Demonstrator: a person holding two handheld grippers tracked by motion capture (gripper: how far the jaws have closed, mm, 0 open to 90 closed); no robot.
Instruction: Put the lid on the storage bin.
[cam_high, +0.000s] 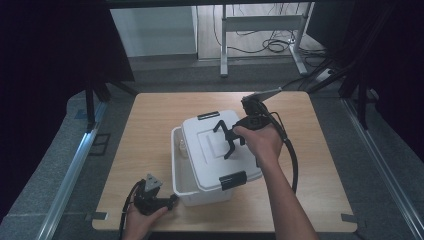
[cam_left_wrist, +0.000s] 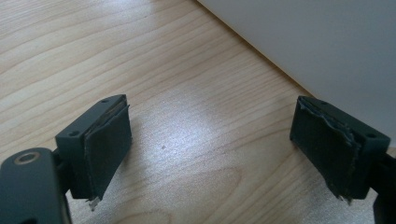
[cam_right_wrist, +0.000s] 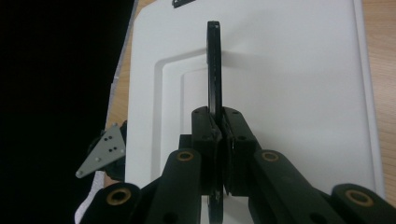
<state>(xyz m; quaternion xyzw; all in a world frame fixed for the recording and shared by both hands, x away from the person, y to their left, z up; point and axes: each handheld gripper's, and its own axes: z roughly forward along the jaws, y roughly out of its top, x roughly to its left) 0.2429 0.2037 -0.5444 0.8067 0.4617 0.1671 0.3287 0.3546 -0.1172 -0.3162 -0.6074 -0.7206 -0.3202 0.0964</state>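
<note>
A white plastic box (cam_high: 192, 192) stands in the middle of the wooden table (cam_high: 150, 125). Its white lid (cam_high: 210, 150) sits askew toward the right, so a strip of the box's inside shows at the left, with a small pale bottle (cam_high: 183, 147) in it. My right gripper (cam_high: 237, 132) is shut on the lid's upright black handle (cam_high: 226, 142); in the right gripper view the thin handle (cam_right_wrist: 214, 60) is pinched between the jaws of that gripper (cam_right_wrist: 218, 123) above the lid (cam_right_wrist: 289, 93). My left gripper (cam_high: 172, 200) rests open on the table beside the box's near-left corner; this gripper (cam_left_wrist: 210, 135) holds nothing, and the box wall (cam_left_wrist: 327, 46) is just ahead.
Black latches sit at the lid's far end (cam_high: 208, 115) and near end (cam_high: 232, 180). The right gripper's cable (cam_high: 292, 160) loops over the table's right side. A metal desk frame (cam_high: 260, 30) stands on the floor beyond the table. The left gripper's grey plate (cam_right_wrist: 102, 149) shows past the lid's edge.
</note>
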